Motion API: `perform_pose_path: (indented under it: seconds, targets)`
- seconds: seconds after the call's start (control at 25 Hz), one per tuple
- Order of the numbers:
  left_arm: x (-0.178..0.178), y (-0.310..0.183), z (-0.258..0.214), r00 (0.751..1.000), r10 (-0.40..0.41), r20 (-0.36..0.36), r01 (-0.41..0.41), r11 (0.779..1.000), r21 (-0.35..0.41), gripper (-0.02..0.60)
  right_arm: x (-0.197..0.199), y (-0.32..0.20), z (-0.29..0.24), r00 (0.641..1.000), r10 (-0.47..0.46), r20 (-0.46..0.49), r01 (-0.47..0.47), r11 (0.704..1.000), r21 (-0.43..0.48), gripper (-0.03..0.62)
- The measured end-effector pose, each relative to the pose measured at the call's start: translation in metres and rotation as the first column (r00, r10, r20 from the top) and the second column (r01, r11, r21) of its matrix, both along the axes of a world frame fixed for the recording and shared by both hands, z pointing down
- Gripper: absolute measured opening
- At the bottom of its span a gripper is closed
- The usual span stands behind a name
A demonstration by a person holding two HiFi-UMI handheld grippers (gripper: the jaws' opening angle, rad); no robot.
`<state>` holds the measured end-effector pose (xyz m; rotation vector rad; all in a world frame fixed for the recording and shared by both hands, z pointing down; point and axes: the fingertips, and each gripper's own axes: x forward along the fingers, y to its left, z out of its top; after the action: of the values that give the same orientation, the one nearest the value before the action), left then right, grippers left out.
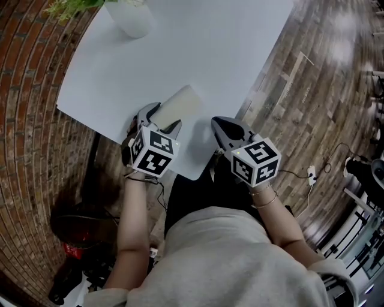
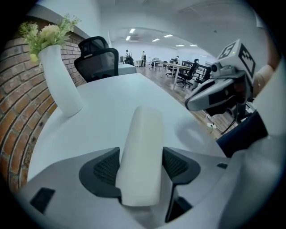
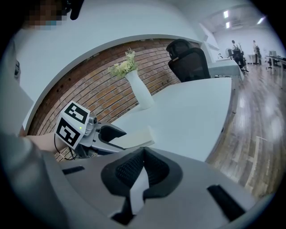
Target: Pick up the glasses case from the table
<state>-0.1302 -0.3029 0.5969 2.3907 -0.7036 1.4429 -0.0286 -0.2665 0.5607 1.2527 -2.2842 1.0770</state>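
The glasses case (image 1: 180, 103) is a pale, off-white oblong lying near the front edge of the white table (image 1: 204, 48). My left gripper (image 1: 163, 119) points steeply down over its near end, open, with one jaw on each side of it. In the left gripper view the case (image 2: 140, 152) fills the gap between the ribbed pads (image 2: 107, 167) of the left gripper (image 2: 140, 166). My right gripper (image 1: 225, 127) hovers at the table's front corner, to the right of the case, shut and empty. The right gripper view shows the right gripper (image 3: 143, 154) with its pads together and the case (image 3: 134, 137) beyond it.
A white vase (image 1: 133, 18) with greenery stands at the table's far left. A black office chair (image 2: 98, 58) sits behind the table. A brick wall (image 1: 30, 90) runs along the left and wooden floor (image 1: 312, 78) along the right. The person's body is close below the table's front edge.
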Motion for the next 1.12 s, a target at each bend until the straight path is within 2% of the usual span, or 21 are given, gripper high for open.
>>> perform_pose_path:
  seconds: [0.32, 0.52, 0.84, 0.96, 1.12]
  targets:
    - [0.004, 0.002, 0.005, 0.997, 0.067, -0.038, -0.068, 0.997, -0.035, 0.284, 0.001, 0.001, 0.000, 1.000, 0.026, -0.002, -0.026, 1.000, 0.001, -0.002]
    - [0.008, 0.001, 0.007, 0.996, 0.082, -0.037, -0.085, 0.993, -0.088, 0.285, 0.005, 0.004, -0.003, 0.999, 0.016, -0.030, -0.015, 1.000, 0.021, -0.002]
    - [0.006, 0.001, 0.003, 0.994, 0.095, -0.053, -0.097, 0.995, -0.024, 0.291, 0.014, 0.004, -0.008, 0.997, -0.021, -0.073, 0.025, 0.998, 0.050, -0.002]
    - [0.012, 0.002, -0.001, 0.996, 0.085, -0.041, -0.085, 0.996, -0.002, 0.290, 0.017, 0.002, -0.009, 0.997, -0.039, -0.061, 0.042, 0.998, 0.043, -0.002]
    - [0.031, 0.005, -0.011, 0.988, -0.013, -0.155, 0.009, 1.000, -0.026, 0.288, 0.025, -0.004, -0.010, 0.996, -0.057, -0.073, 0.060, 0.997, 0.040, -0.002]
